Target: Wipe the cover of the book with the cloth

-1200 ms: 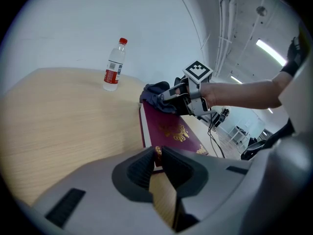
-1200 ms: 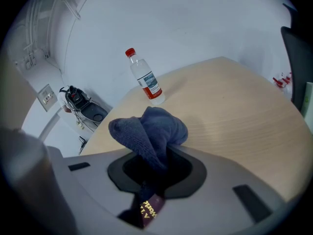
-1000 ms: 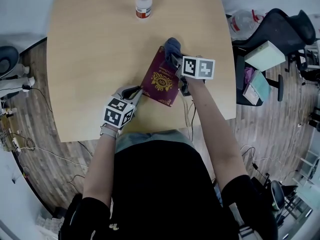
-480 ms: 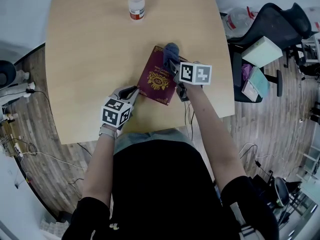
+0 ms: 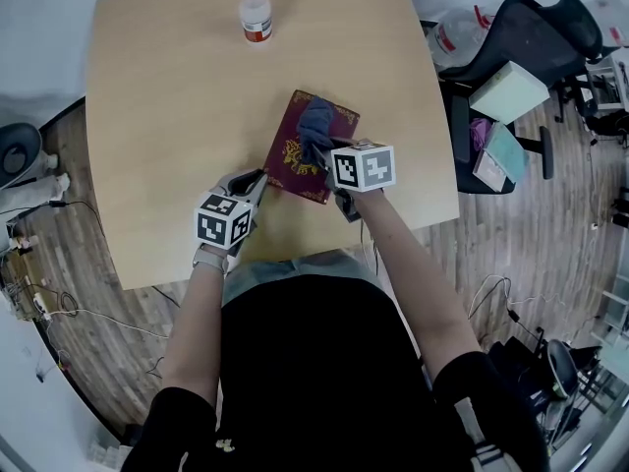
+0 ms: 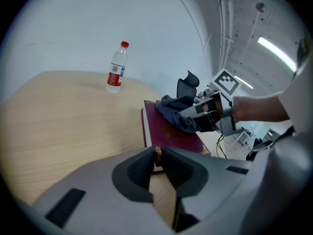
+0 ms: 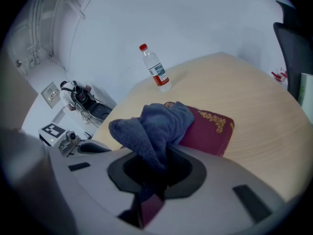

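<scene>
- Lying flat on the wooden table [image 5: 167,116], the dark red book [image 5: 288,157] is seen with its gilt-stamped cover turned upward.
- A blue-grey cloth [image 5: 314,126] is bunched on the cover, toward the book's far right part, and is pressed against it.
- A fold of the cloth is clamped between the jaws of the right gripper [image 7: 154,163], which are drawn tightly together on the fabric; this gripper is held over the book's right side.
- The book's near corner is pinched between the jaws of the left gripper [image 6: 156,163], which are left only a narrow slit apart, filled by the book's edge.
- A plastic bottle [image 5: 256,13] with a red cap is stood upright, well beyond the book's far edge.
- A dark office chair [image 5: 511,37] is seen off the table, well to the book's right.
</scene>
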### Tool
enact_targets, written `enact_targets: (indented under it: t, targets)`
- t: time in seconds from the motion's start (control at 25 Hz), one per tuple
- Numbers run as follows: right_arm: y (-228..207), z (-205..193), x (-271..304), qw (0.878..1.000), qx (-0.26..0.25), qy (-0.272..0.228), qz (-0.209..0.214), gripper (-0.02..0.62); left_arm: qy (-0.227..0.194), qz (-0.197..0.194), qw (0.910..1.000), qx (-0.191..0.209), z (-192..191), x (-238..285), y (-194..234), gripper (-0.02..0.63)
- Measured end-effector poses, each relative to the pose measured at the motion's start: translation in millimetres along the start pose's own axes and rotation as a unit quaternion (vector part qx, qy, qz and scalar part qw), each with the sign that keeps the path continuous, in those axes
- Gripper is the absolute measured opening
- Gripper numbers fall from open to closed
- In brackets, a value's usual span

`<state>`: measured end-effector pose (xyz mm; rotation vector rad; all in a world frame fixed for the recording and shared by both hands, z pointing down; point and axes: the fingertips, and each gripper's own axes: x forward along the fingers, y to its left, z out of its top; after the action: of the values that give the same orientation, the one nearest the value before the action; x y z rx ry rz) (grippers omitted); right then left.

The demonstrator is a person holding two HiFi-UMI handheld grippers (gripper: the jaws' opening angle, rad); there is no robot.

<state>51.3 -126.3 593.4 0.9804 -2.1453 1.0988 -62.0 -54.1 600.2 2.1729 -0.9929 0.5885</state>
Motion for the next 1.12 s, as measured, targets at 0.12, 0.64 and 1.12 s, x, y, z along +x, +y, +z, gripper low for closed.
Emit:
enact_targets:
  t: [0.12, 0.64, 1.12]
  targets:
    - [15.8, -17.8, -1.1, 1.0, -0.019, 0.017, 0.005, 0.077, 0.0, 0.001, 1.0, 0.001, -0.6, -0.1, -0.3, 0.058]
    - [63.2, -70.6, -5.8, 0.996, -0.044, 0.054, 0.057, 0.077, 0.005, 0.012, 0.9998, 0.014, -1.1, 0.5, -0.2, 0.058]
    - [66.3, -91.7, -20.9, 0.996, -0.024, 0.048, 0.069, 0.077, 0.04, 0.018, 0.999, 0.004, 0.2, 0.7, 1.1, 0.058]
